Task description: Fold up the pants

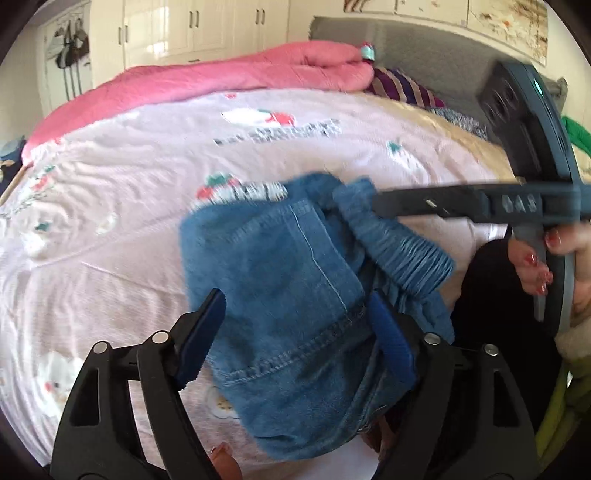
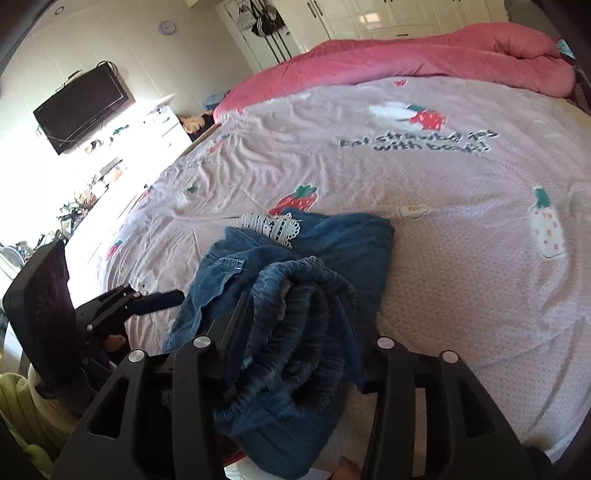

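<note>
pants (image 2: 295,295): bunched denim, near edge of bed (image 2: 461,258) | my left gripper (image 1: 291,339): open around cloth | my right gripper (image 2: 299,325): clamps waistband

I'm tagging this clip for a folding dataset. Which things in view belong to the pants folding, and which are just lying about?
Part of the job:
- denim pants, bunched on the bed sheet
- left gripper
- right gripper, with the elastic waistband between its fingers

Just lying about:
- pink quilt
- striped cloth
- green garment
- television
- wardrobes
</note>
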Motion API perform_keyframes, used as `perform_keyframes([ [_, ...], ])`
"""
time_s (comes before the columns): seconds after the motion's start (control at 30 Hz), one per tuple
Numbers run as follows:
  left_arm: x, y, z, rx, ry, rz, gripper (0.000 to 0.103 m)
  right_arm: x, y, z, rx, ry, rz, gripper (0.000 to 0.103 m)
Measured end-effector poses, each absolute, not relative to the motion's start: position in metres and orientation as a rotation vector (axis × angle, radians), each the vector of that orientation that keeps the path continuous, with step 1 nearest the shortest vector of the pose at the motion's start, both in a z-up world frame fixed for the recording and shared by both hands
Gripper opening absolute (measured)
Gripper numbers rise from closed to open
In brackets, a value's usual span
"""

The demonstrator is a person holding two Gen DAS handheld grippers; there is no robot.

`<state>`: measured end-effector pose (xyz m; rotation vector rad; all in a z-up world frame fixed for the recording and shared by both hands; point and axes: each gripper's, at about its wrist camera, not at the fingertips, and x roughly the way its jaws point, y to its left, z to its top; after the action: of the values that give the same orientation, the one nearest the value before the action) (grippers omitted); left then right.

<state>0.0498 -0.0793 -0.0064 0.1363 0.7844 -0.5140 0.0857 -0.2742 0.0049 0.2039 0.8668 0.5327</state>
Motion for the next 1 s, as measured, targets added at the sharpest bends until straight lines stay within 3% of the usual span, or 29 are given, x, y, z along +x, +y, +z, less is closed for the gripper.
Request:
perform_keyframes([
  [0.33, 0.055, -0.063, 0.000, 0.105, 0.794, -0.400, 0.092, 0.064, -0.284, 0.016, 0.178, 0.845, 0.493, 0.079],
  [0.57, 0.063, -0.058, -0.011, 0.096, 0.832, -0.371, 0.093, 0.066, -0.281, 0.010, 0.181, 0.870, 0.473, 0.090],
  [1.0, 0.079, -0.050, -0.041, 0.010, 0.917, -0.405, 0.093, 0.078, -0.266, 0.002, 0.170, 0.902, 0.465, 0.094],
])
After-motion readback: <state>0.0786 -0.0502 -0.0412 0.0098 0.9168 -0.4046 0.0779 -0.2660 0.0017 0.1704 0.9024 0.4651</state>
